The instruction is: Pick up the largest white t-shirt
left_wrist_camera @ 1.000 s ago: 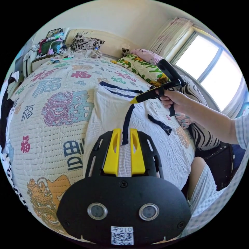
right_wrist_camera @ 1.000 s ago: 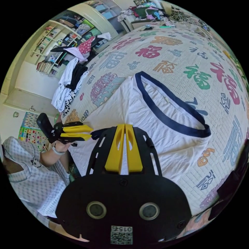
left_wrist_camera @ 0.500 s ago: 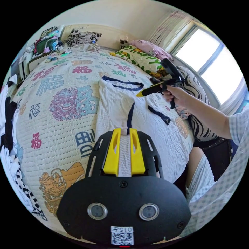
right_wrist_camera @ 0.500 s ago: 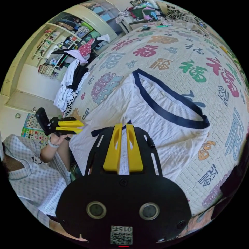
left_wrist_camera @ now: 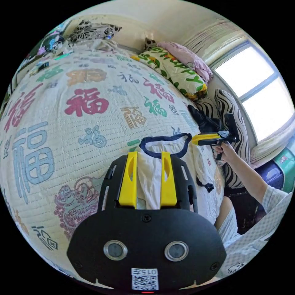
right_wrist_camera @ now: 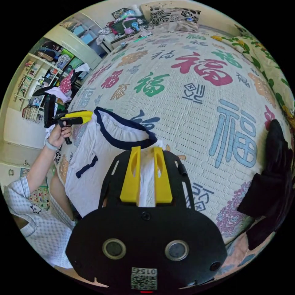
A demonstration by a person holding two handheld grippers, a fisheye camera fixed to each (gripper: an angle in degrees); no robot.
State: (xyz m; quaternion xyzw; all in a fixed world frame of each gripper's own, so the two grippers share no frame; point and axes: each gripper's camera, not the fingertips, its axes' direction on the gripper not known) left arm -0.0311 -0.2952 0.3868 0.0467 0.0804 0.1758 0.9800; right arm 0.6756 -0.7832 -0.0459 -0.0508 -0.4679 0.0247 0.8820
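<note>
White t-shirt (left_wrist_camera: 150, 181) is on the printed quilt (left_wrist_camera: 76, 101) at the near bed edge, both shoulders gathered between jaws. Left gripper (left_wrist_camera: 149, 159): jaws narrow, white fabric bunched between, looks pinched. Right gripper (right_wrist_camera: 144, 155): same, narrow on a ribbed fold beside the navy collar (right_wrist_camera: 123, 135). Grasp looks done; lift off the bed is what's left, body lies flat. Thin ribbed knit, navy trim, floppy; quilt is stitched, padded

A bed with a cream quilted cover (left_wrist_camera: 92, 129) carries a white t-shirt (right_wrist_camera: 92, 153), a green-printed pillow (left_wrist_camera: 172, 70) and a black garment (right_wrist_camera: 273, 178).
</note>
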